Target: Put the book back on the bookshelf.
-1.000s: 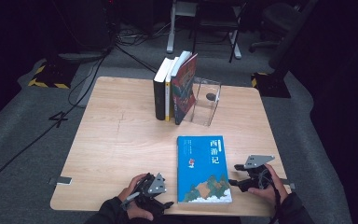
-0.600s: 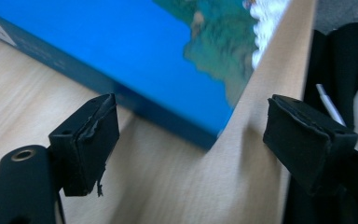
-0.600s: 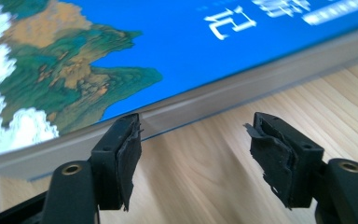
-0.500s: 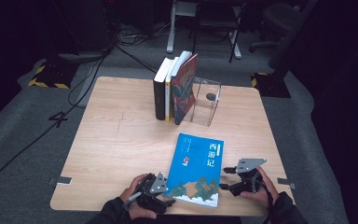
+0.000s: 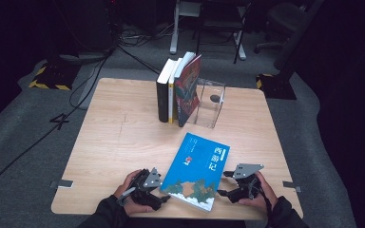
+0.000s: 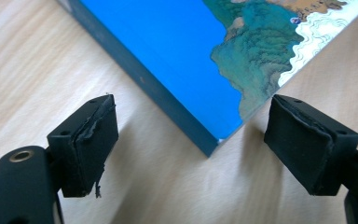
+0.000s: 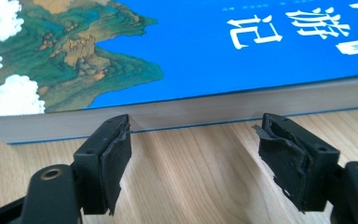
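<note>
The room was pretty dark, with grey carpet (image 5: 24, 137), cables (image 5: 95, 61) snaking behind the wooden table (image 5: 123, 137), and a chair (image 5: 285, 14) at the back.

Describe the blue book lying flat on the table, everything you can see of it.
The blue book is a thick paperback lying face up and skewed on the wooden table near its front edge. The glossy cover carries white characters and a green-and-tan landscape with white clouds; the spine is darker, the page edges grey-white. Nothing rests on it, and no pad presses it.
</note>
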Demonstrator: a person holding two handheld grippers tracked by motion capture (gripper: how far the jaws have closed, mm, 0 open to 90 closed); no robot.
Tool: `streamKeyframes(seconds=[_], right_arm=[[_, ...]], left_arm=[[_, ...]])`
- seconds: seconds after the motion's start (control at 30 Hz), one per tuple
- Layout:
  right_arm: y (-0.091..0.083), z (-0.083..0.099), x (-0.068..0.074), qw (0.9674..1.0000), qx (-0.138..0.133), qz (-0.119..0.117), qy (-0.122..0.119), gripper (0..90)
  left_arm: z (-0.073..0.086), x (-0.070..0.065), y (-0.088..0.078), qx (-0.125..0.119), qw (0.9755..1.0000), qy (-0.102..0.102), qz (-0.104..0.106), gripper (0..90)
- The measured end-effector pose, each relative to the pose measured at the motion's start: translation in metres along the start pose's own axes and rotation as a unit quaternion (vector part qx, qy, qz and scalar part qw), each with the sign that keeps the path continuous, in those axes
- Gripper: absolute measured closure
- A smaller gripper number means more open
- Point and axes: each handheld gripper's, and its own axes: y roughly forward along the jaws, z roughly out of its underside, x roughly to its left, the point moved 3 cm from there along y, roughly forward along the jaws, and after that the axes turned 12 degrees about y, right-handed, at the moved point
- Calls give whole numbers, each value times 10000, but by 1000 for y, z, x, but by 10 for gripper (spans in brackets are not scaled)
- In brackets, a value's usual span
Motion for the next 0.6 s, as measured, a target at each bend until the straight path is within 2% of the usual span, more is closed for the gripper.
streamKeyframes(seconds=[0.17,0.27,0.37,0.4,0.47,0.6], right_arm=[[6,-4,4,9999,-113,85,60,217],[7,-8,7,9996,-221,115,116,215],[8,-9,8,9996,-199,154,154,210],[8,-10,9,9994,-220,206,162,212],[8,-12,10,9989,-314,278,194,213],[2,-20,12,9974,-579,334,254,229]], left_arm=[[5,11,-4,28,9997,-197,-122,188],[8,15,-9,30,9996,-186,-187,231],[8,19,-17,-74,9994,-192,-271,242],[7,20,-21,-141,9994,-204,-227,242],[6,20,-26,-215,9994,-183,-183,242],[-5,9,-32,-370,9992,-52,-157,233]])
